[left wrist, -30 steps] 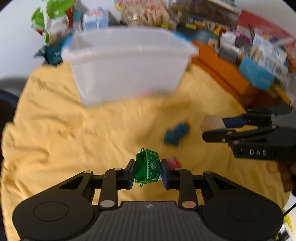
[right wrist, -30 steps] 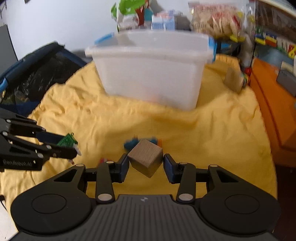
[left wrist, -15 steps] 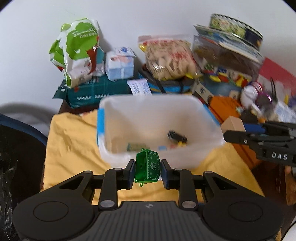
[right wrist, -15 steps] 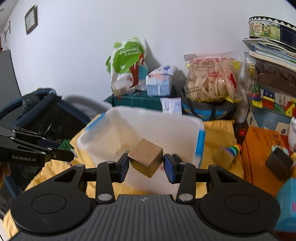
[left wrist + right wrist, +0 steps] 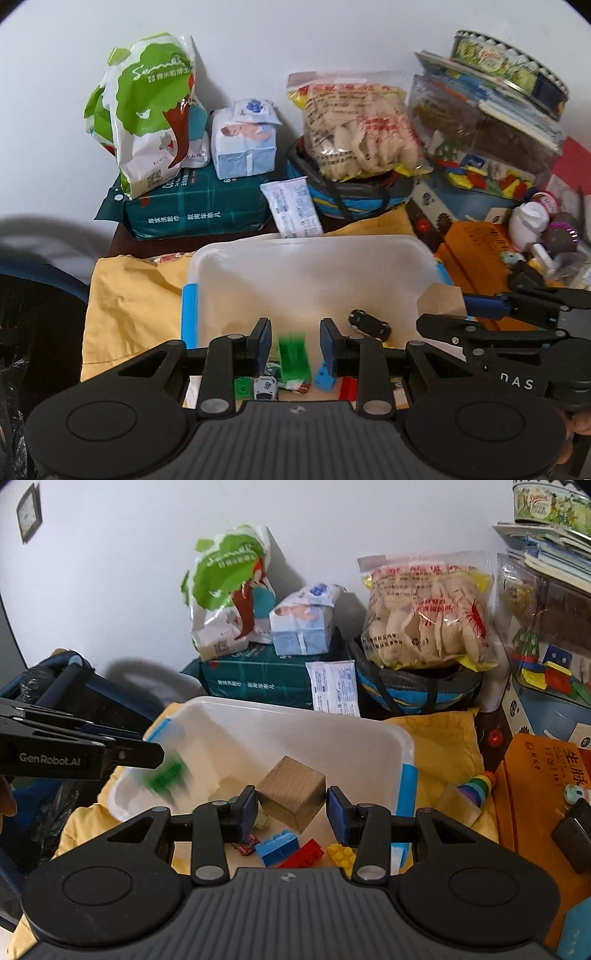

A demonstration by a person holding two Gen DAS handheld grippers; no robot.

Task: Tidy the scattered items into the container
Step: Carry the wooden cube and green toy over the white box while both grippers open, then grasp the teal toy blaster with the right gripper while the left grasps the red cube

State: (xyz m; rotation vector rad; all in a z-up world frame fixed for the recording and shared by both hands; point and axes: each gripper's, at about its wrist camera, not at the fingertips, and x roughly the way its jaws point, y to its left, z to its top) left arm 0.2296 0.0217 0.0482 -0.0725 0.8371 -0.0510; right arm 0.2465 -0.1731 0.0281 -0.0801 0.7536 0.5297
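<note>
Bin (image 5: 236, 258) fills most of my left wrist view, a white tub with blue clips sitting on the yellow cloth (image 5: 122, 295). My left gripper (image 5: 294, 343) has its jaws spread apart, and the green toy piece (image 5: 293, 356) is a motion-smeared streak between them, touching neither pad, so I read it as dropping into the tub. Already inside I count one black toy car (image 5: 369, 324), one small white car (image 5: 265, 387), one green brick (image 5: 242, 387), one blue brick (image 5: 324, 380) and one red brick (image 5: 349, 387). Over on the right edge, my other gripper pokes in with the wooden cube.

From the right wrist view, my right gripper (image 5: 291, 810) hangs over the tub too. Its pads are wide, and the wooden cube (image 5: 291, 797) sits tilted between them with a gap on the right side; I can't tell if the left pad touches it, so I'd call it let go or about to be. Below it I count one blue, one red and one yellow brick (image 5: 341, 854). Outside the tub on the cloth there's one rainbow stacker (image 5: 478, 786) with a wooden block beside it, which look like what's left to collect. My guess is we're most of the way through.
</note>
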